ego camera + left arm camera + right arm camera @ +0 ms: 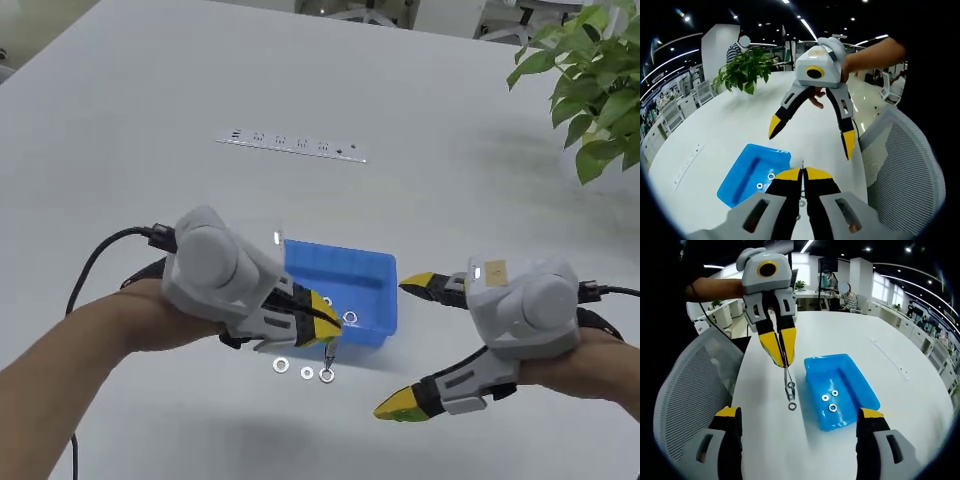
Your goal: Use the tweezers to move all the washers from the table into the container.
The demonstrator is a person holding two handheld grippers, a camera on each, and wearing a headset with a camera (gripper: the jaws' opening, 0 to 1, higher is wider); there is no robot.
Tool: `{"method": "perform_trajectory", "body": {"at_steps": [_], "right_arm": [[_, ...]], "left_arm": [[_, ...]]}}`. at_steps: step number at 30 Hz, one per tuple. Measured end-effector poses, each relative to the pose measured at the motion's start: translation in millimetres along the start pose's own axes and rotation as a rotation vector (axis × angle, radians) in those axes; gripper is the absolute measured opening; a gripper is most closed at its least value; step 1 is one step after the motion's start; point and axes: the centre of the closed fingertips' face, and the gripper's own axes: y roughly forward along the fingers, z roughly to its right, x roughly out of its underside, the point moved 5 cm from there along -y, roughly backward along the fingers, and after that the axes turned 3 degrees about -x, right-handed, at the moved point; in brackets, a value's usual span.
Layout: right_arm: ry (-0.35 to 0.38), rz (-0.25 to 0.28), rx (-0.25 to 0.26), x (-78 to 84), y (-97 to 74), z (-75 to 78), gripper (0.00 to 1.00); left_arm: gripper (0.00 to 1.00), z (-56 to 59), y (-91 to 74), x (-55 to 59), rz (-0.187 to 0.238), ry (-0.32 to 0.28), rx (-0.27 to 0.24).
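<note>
While the left gripper (pixel 322 322) pinched thin metal tweezers (pixel 329 352), their tips pointed down onto small steel washers (pixel 306 372) beside the blue plastic container (pixel 340 256); the right gripper (pixel 405 345) stood spread.

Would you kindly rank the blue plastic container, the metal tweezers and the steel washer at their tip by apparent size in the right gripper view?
Largest: blue plastic container, by far.
Middle: metal tweezers, long but very thin.
Smallest: steel washer at the tip.
</note>
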Motion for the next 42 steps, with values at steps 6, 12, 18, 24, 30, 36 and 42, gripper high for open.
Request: {"method": "perform_trajectory", "body": {"at_steps": [6,12,18,24,30,36,42], "right_arm": [[-0.003,-0.002,-0.019,0.6,3.2,-5.0,0.92],[0.001,-0.015,-0.035,2.5,7.8,-10.2,0.92],[0.001,-0.025,-0.056,4.1,12.4,-14.0,0.89],[-0.007,-0.043,-0.084,5.9,18.2,-18.6,0.83],[-0.025,-0.059,-0.106,6.0,24.3,-22.5,0.77],[-0.052,-0.074,-0.123,6.5,32.1,-23.9,0.66],[-0.09,-0.095,-0.132,5.8,39.1,-21.9,0.51]], "left_arm": [[0.05,1.6,4.0,4.0,-0.005,0.001,0.011],[0.05,3.3,6.9,6.6,-0.005,-0.002,0.022],[0.05,4.6,9.2,10.6,-0.01,-0.006,0.033],[0.05,4.5,10.0,12.6,-0.004,-0.007,0.033],[0.05,4.5,11.3,13.8,-0.001,-0.004,0.034],[0.05,5.6,12.8,15.1,0.0,-0.006,0.038],[0.05,5.5,13.1,15.2,0.0,-0.004,0.042]]}}
